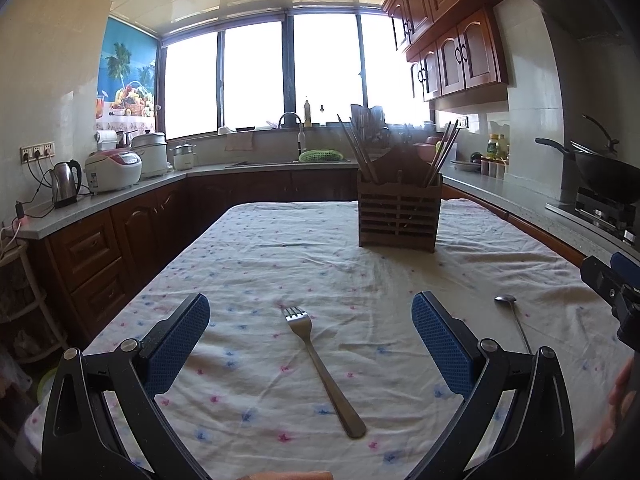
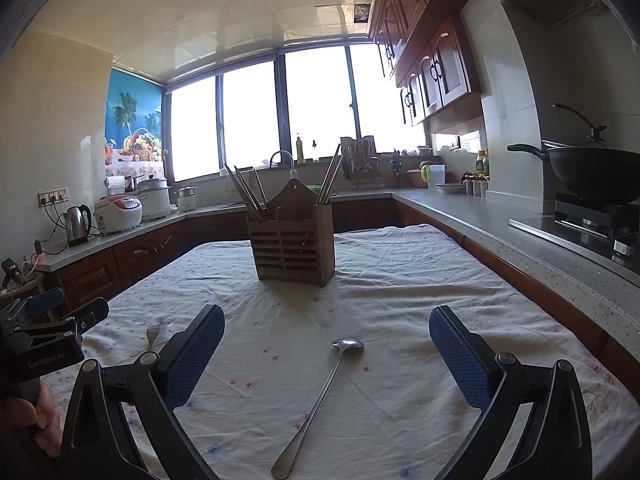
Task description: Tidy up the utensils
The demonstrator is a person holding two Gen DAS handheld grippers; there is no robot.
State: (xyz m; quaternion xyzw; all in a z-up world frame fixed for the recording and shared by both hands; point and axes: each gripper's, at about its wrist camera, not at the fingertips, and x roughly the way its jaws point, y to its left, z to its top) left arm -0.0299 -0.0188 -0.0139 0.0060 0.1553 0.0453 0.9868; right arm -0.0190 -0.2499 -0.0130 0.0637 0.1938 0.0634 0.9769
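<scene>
A steel fork (image 1: 320, 364) lies on the flowered tablecloth, tines pointing away, between the wide-apart fingers of my left gripper (image 1: 310, 312), which is open and empty above it. A long-handled steel spoon (image 2: 320, 404) lies bowl-away between the fingers of my right gripper (image 2: 326, 328), also open and empty. The spoon (image 1: 512, 320) shows at the right of the left wrist view, and the fork (image 2: 154, 334) at the left of the right wrist view. A slatted wooden utensil holder (image 1: 398, 216) (image 2: 294, 248) with chopsticks stands upright farther back on the table.
The table (image 1: 280, 248) is covered by a wrinkled white cloth. Wooden counters run along the left, back and right, with a kettle (image 1: 64, 182), a rice cooker (image 1: 114, 170), a sink and a wok (image 2: 592, 172) on a stove. A hand holds the left gripper (image 2: 44, 336).
</scene>
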